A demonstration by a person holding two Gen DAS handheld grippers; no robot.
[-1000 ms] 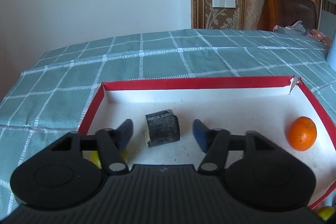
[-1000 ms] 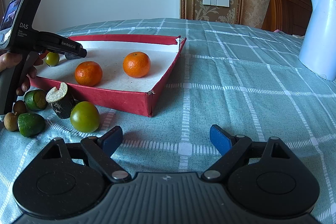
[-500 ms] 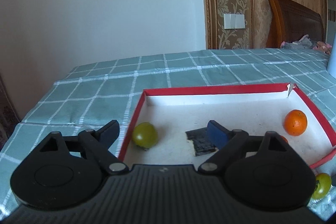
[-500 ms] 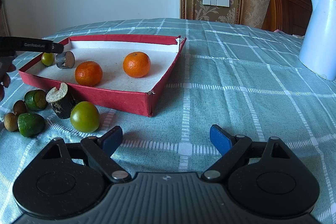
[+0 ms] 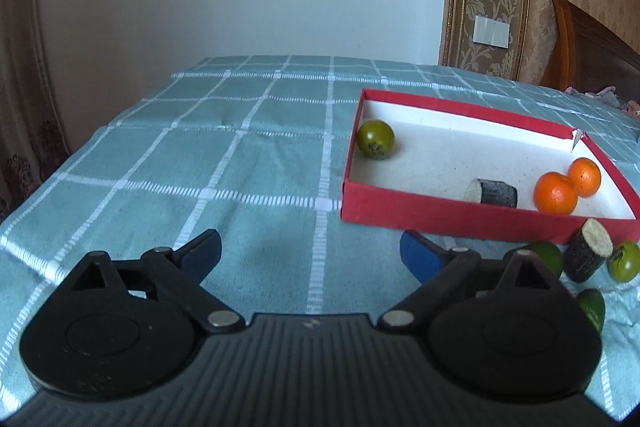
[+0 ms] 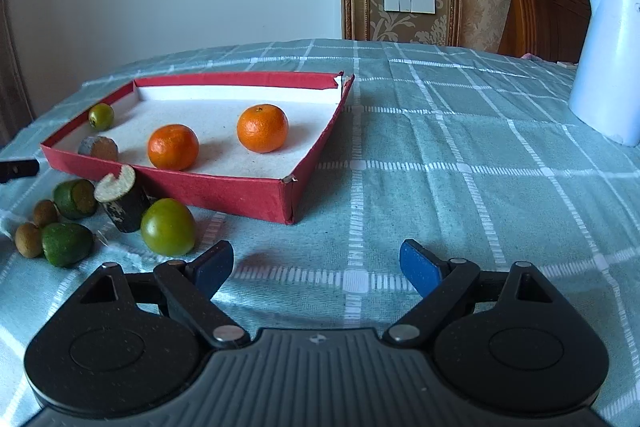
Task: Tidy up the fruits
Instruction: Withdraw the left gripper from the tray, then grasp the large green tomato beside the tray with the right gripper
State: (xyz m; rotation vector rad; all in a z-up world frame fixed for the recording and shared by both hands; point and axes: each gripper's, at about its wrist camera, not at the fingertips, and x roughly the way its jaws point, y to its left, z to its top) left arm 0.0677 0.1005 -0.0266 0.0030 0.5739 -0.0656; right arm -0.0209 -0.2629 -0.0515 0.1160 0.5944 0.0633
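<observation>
A shallow red box [image 5: 452,217] [image 6: 224,187] with a white floor lies on the checked cloth. In it are two oranges [image 5: 555,193] [image 6: 173,147], a small green fruit [image 5: 376,145] [image 6: 101,115] and a dark stub of cane [image 5: 491,191] [image 6: 98,147]. Outside its near wall lie a second cane stub [image 6: 122,198] [image 5: 589,255], a green tomato-like fruit [image 6: 168,227], green fruits [image 6: 66,243] and brown ones [image 6: 29,245]. My left gripper [image 5: 310,251] hovers over bare cloth left of the box, its jaws opening with nothing between them. My right gripper [image 6: 316,263] stands open and empty near the loose fruit.
A white kettle [image 6: 608,63] stands at the right on the cloth. A wooden headboard [image 6: 540,15] and a patterned wall lie behind. A curtain [image 5: 24,67] hangs at the left past the cloth's edge. The tip of the left tool [image 6: 18,169] shows at the left edge.
The left gripper let go of the dark cane stub in the box, drew back and swung left out of the box while its jaws widened. The right gripper stayed put.
</observation>
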